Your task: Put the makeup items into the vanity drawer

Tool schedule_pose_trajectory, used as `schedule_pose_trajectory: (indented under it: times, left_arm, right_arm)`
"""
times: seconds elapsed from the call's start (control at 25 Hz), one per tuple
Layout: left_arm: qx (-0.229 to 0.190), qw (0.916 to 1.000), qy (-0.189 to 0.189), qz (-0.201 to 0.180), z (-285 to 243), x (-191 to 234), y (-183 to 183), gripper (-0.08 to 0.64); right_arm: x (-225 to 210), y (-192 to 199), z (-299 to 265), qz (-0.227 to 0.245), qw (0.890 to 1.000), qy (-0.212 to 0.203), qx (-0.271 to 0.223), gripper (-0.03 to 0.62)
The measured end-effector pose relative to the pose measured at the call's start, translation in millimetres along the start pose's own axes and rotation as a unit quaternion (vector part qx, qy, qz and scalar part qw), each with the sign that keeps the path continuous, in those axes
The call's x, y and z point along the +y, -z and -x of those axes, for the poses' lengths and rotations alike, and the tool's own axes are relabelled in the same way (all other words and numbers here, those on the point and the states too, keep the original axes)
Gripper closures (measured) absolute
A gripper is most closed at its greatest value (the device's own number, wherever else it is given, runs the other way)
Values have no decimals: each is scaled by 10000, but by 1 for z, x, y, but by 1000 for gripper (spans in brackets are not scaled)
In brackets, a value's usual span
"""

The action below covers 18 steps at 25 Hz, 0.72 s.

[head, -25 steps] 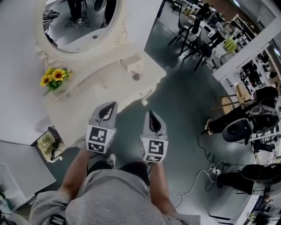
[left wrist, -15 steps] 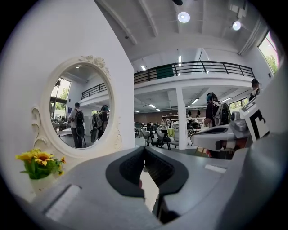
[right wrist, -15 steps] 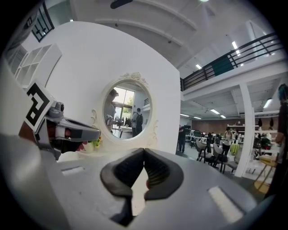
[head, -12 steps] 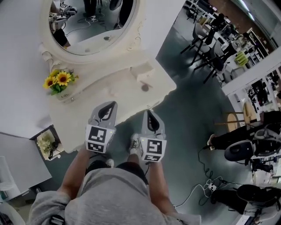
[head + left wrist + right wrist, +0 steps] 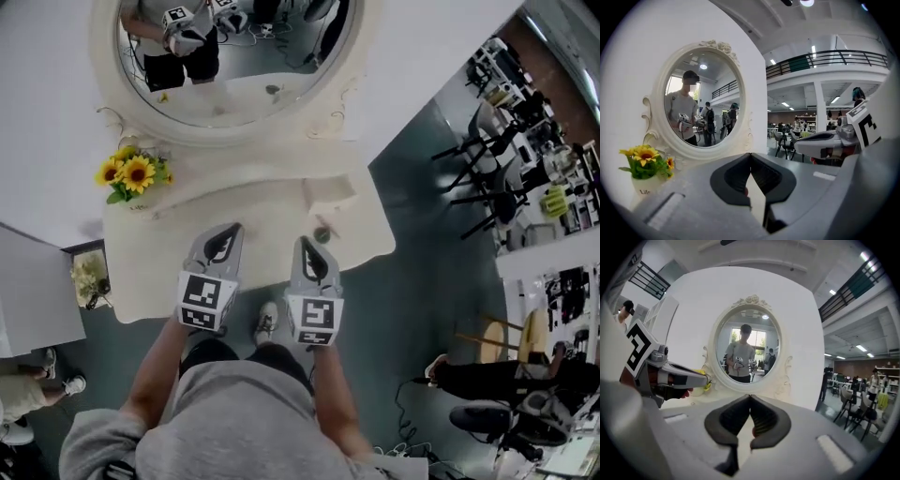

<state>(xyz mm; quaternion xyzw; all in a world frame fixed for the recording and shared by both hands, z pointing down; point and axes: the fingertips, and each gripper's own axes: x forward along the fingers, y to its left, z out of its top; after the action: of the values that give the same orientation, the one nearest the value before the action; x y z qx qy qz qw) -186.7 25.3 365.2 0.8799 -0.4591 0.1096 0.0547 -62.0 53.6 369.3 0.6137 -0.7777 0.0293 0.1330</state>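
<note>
Lower centre, both tongs are pinched shut and empty: left gripper (image 5: 228, 232) and right gripper (image 5: 303, 244), tips over the scalloped front edge of the cream-white vanity table (image 5: 187, 208). Just right of the right tips sits a small dark round makeup item (image 5: 322, 233). It's likely light, rigid and apt to skid, so grip across its sides. The drawer front is out of sight. There's bare tabletop to the left, and beyond it the yellow sunflower pot (image 5: 134, 173) and oval mirror (image 5: 262, 66).
</note>
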Motion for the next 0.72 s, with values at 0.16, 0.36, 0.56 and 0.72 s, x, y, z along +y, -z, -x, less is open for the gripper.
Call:
schedule_pose_trajectory:
  times: [0.16, 0.36, 0.56, 0.72]
  left_arm:
    - [193, 9984, -482, 207, -17, 16, 15, 549]
    - [480, 9922, -1031, 505, -28, 37, 45, 549]
    - [733, 9860, -1355, 637, -38, 54, 77, 549]
    - [970, 9794, -1571, 818, -39, 64, 106, 549]
  right_arm:
    - [3, 8, -43, 53, 9979, -634, 112, 588]
    - [21, 32, -87, 116, 9899, -1359, 379, 588]
    - [41, 68, -122, 139, 9794, -1888, 702, 588]
    - [54, 102, -141, 144, 9719, -2113, 1030, 588]
